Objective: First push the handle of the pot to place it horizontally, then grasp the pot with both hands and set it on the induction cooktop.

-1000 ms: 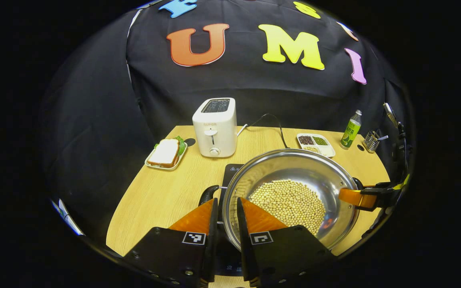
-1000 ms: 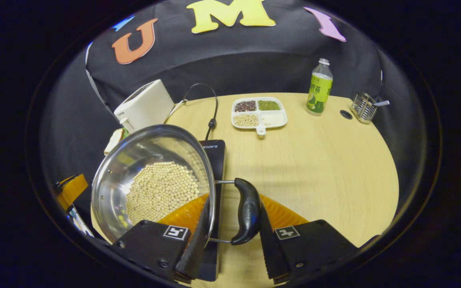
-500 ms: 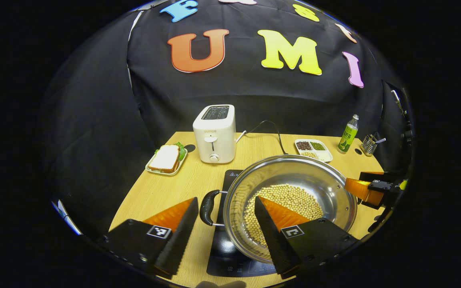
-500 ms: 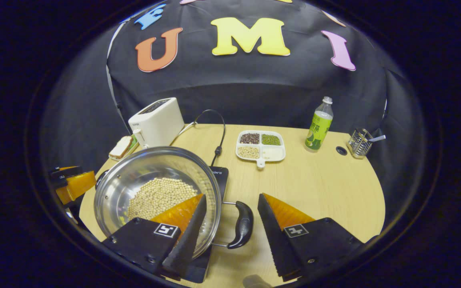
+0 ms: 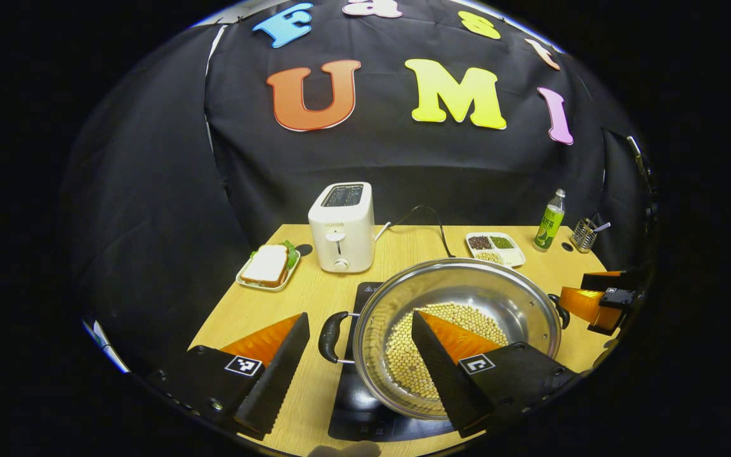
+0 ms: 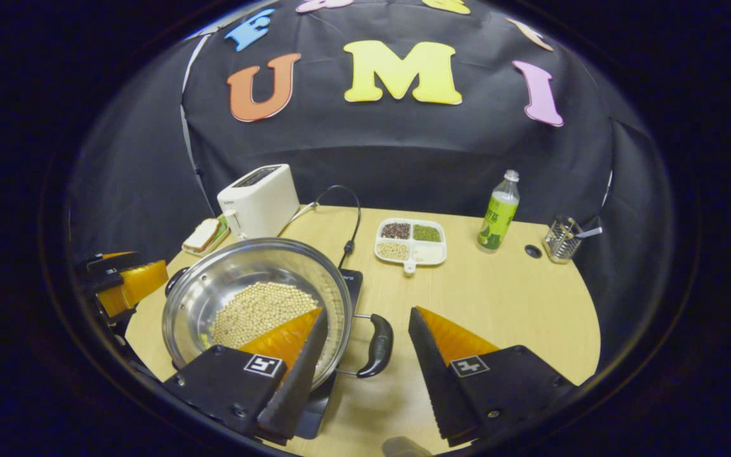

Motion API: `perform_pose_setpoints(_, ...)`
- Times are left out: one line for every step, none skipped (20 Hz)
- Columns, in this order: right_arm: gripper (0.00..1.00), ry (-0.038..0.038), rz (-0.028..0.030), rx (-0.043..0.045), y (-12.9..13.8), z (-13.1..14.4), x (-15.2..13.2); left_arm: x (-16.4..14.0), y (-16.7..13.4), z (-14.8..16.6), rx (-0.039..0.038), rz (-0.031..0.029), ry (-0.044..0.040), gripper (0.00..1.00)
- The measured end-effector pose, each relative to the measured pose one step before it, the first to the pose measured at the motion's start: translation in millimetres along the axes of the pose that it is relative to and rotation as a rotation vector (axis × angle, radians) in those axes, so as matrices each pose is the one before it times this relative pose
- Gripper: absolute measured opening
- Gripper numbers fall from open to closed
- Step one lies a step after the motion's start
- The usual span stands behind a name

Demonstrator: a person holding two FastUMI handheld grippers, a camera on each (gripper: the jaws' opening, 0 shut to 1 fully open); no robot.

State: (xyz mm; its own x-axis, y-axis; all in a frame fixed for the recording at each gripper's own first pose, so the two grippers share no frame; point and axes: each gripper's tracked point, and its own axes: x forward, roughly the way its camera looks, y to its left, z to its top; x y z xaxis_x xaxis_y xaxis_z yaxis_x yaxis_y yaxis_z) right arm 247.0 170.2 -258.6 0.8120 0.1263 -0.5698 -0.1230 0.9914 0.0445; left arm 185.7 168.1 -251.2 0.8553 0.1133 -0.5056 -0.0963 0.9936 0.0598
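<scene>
The pot sits on the cooktop, and both the left gripper and the right gripper are spread wide, each straddling a handle without touching it. A careless withdrawal could clip a handle and skew the pot or scatter its beans. Farther right, the tray holds dark, green and pale grains in separate compartments.

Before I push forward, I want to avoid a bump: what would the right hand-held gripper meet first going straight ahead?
Probably the pot's black side handle, which lies between the open right hand-held gripper's fingers just ahead; depth is uncertain, so it might pass above.
</scene>
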Motion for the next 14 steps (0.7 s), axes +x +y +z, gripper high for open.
perform_pose_setpoints(0.82,-0.01586,-0.00249,-0.00215,-1.78,4.49,-7.79,-2.69,-1.79,3.59,0.00165,-0.00052,-0.01082,0.97)
perform_pose_setpoints(0.82,-0.01615,-0.00265,-0.00042,-2.17,4.31,-8.23,-4.55,-1.67,3.07,0.00103,-0.00092,-0.0108,0.96)
perform_pose_setpoints(0.82,-0.01904,-0.00172,0.0013,-2.27,5.99,-8.47,-3.7,-1.93,4.98,0.00091,-0.00082,-0.01437,0.96)
perform_pose_setpoints(0.82,-0.01819,-0.00309,0.00229,-2.22,5.28,-8.22,-5.65,-1.99,6.45,0.00114,-0.00391,-0.01871,0.96)
perform_pose_setpoints(0.82,-0.01958,-0.00501,-0.00046,-3.62,6.65,-9.08,-6.38,-2.13,5.95,-0.00089,-0.00392,-0.01579,0.96)
perform_pose_setpoints(0.82,-0.02285,-0.00746,-0.00204,-4.16,6.06,-9.77,-6.34,-3.45,7.08,-0.00084,-0.00824,-0.02025,0.96)
perform_pose_setpoints(0.82,-0.02629,-0.00794,-0.00311,-4.46,8.34,-8.9,-6.89,-2.37,6.76,-0.00015,-0.00195,-0.01685,0.96)
perform_pose_setpoints(0.82,-0.02146,-0.00824,-0.0011,-4.47,5.84,-10.23,-7.05,-2.62,7.9,0.00086,-0.0038,-0.01849,0.96)
perform_pose_setpoints(0.82,-0.01939,-0.00598,0.00572,-4.47,6.19,-10.29,-6.73,-2.33,7.02,0.00452,-0.00473,-0.02142,0.96)
perform_pose_setpoints(0.83,-0.01762,-0.00388,0.00979,-4.04,5.81,-10.35,-8.0,-1.69,7.89,0.00574,-0.0009,-0.01965,0.96)
perform_pose_setpoints(0.92,-0.01801,-0.01046,0.00622,-5.06,5.62,-7.83,-6.61,-3.24,7.45,0.00592,-0.00654,-0.02161,0.96)
perform_pose_setpoints(0.96,-0.01525,-0.00718,0.00536,-4.34,6.3,-11.25,-7.62,-3.84,8.74,0.0071,-0.00474,-0.02372,0.96)
perform_pose_setpoints(1.0,-0.01328,-0.00561,0.00595,-3.83,4.92,-9.62,-5.52,-4.78,7.65,0.00471,-0.00804,-0.01789,0.96)
perform_pose_setpoints(1.0,-0.01994,-0.00743,0.00063,-5.3,6.64,-9.51,-7.26,-3.81,7.4,0.00125,-0.00477,-0.01598,0.96)
